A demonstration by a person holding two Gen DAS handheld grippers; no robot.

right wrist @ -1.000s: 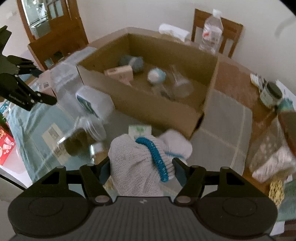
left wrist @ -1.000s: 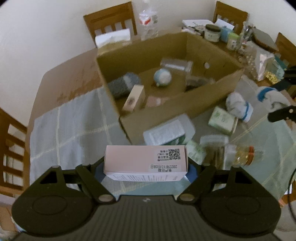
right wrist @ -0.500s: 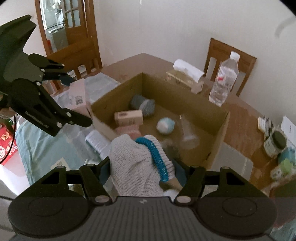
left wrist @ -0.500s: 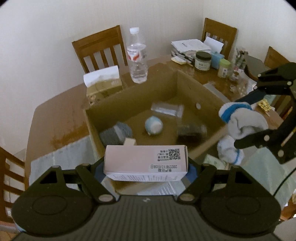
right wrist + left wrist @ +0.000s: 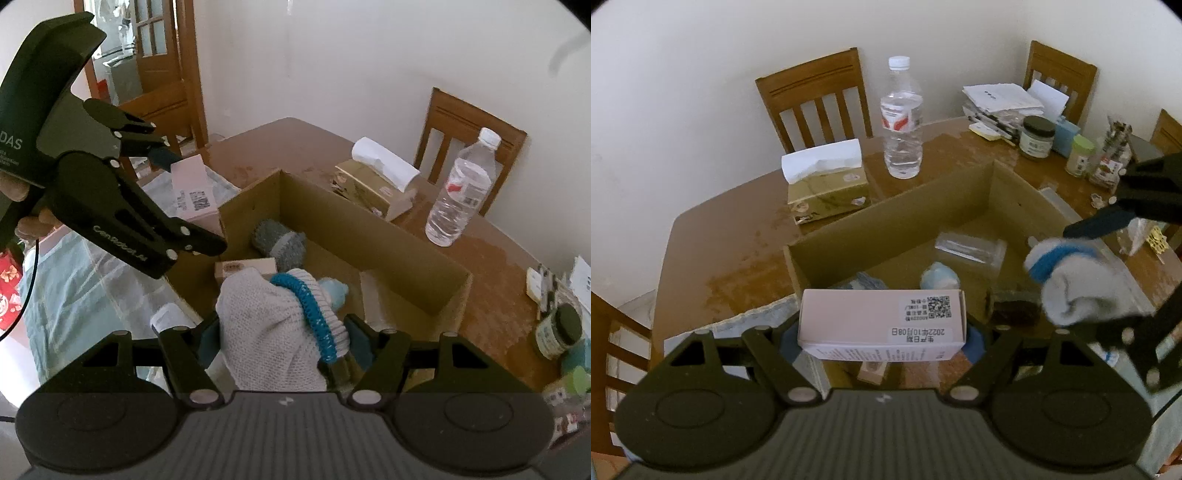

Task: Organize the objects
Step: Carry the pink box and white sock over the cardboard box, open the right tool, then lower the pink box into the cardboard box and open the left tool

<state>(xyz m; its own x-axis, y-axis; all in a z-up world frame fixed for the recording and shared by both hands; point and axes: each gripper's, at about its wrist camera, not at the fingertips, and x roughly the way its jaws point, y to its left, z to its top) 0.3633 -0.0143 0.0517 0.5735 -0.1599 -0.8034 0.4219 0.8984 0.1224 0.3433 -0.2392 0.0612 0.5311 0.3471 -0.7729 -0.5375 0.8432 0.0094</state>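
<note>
1. Both claws now sit higher and closer over the cardboard box than a second ago; the loose clutter on the cloth that filled the earlier left view has dropped out of frame.
2. Left claw: clamped on a pale pink carton held crosswise, printed label and QR code facing up, above the near wall of the box.
3. Right claw: clamped on a rolled grey-white sock with a blue band, held above the box's near corner. In the left view the same sock hangs at the right side of the box.
4. Box contents, lying on its floor: a grey knitted roll at the far left corner; a small beige carton just beside it; a pale blue-and-white ball near the middle; a clear plastic packet behind the ball; a dark jar on its side.
5. Worktop, brown wood, beyond the box: a tissue box with a white sheet pulled up; a clear water bottle upright beside it; a stack of papers; a dark-lidded jar; a green-lidded jar.
6. Pale checked cloth covers the near part of the worktop, left of the box.
7. Wooden chairs stand against the white wall.
</note>
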